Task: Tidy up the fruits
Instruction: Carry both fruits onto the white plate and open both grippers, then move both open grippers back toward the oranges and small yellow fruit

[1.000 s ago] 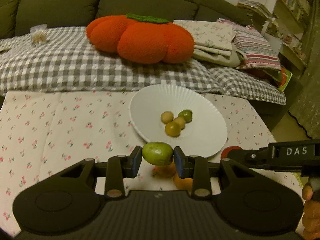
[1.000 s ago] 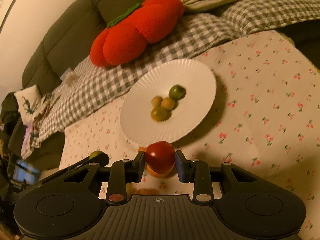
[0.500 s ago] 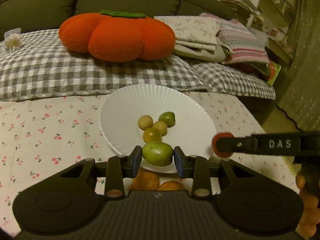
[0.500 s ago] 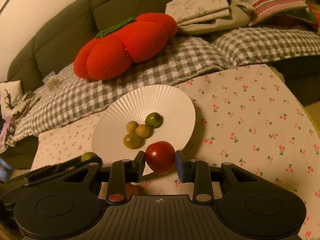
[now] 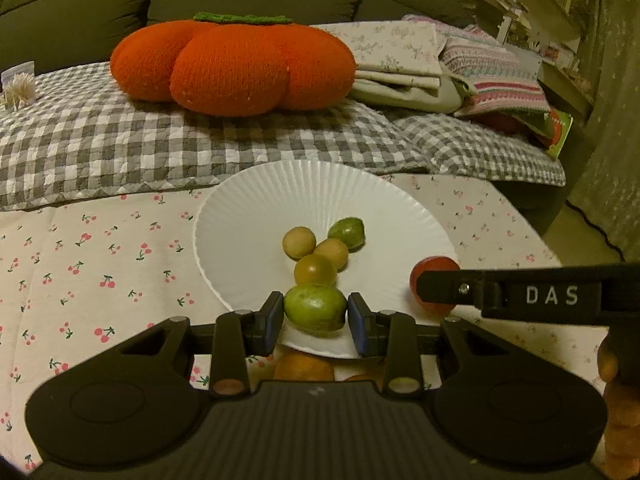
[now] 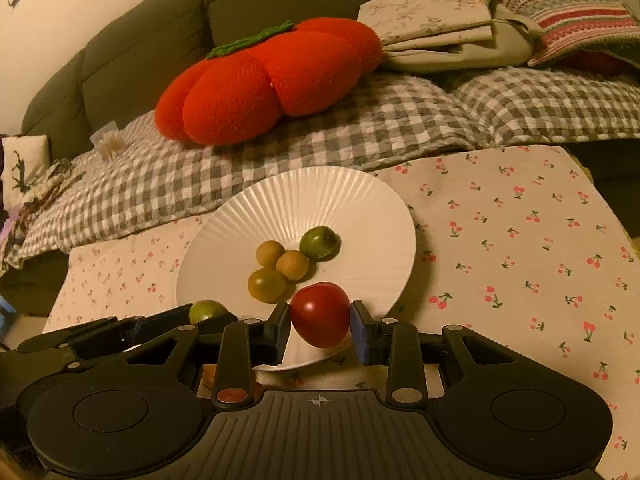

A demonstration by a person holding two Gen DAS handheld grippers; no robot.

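The left gripper (image 5: 315, 317) pinches a green fruit (image 5: 315, 307) over the near rim of the white plate (image 5: 256, 216), and the right gripper (image 6: 320, 326) pinches a red fruit (image 6: 320, 314) over that same near edge, just beside it. Four small fruits (image 6: 280, 264) lie touching in a cluster in the plate's middle, on the cherry cloth (image 6: 520, 240). Two orange fruits (image 5: 304, 366) show below the left gripper, off the plate.

orange fruits (image 5: 304, 366): 2 below the plate's (image 5: 248, 200) near rim, mostly hidden behind the left gripper (image 5: 315, 312)
hand (image 5: 620, 412): cut off at the right edge
red fruit (image 5: 434, 280): partly covered by the right gripper's finger
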